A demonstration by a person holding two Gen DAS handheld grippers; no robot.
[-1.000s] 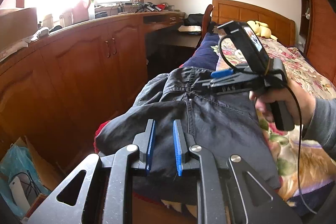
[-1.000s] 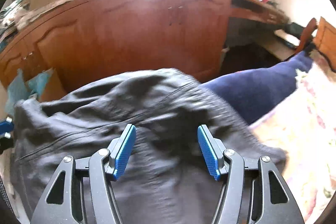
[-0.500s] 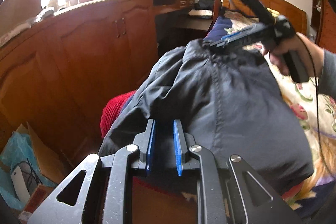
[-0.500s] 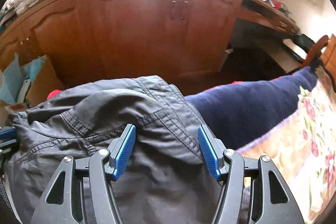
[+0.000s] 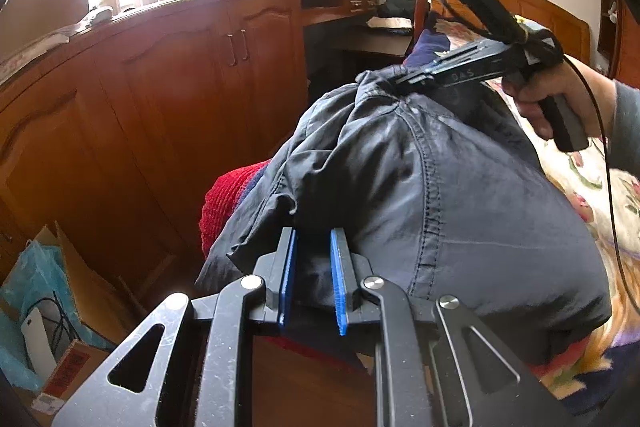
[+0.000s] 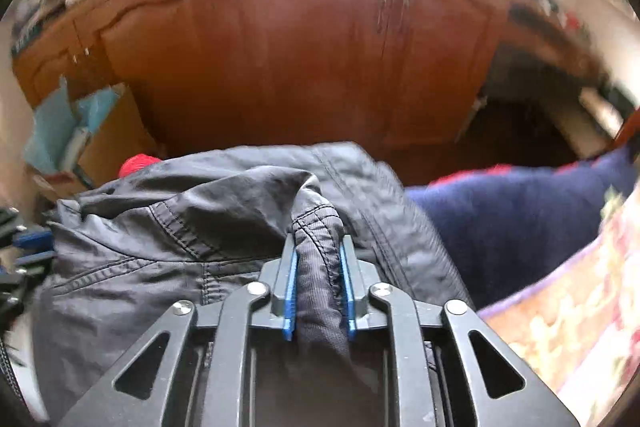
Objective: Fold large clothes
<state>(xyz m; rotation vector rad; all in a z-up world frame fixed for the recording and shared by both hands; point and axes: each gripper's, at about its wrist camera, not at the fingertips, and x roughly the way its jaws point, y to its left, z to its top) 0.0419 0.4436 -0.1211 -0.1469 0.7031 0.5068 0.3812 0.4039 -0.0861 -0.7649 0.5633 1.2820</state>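
We hold a dark grey jacket lifted between our two tongs, above the edge of the bed with its flowered blanket. Our left tongs are clenched on the near hem of the jacket, the blue pads pressing a fold of cloth that bulges up just ahead of them. Our right tongs are clenched on a bunched, stitched edge of the jacket, which runs straight down between the fingers and hangs below them. In the left wrist view the right tongs bite the far top corner of the jacket, with our right hand on the handle. The cloth is stretched between both tongs, sloping down toward the left ones. Left of and below the left tongs a red knit cloth peeks out from under the jacket. Right of the right tongs lies a navy blue cloth. Beyond both tongs stands a wooden cabinet.
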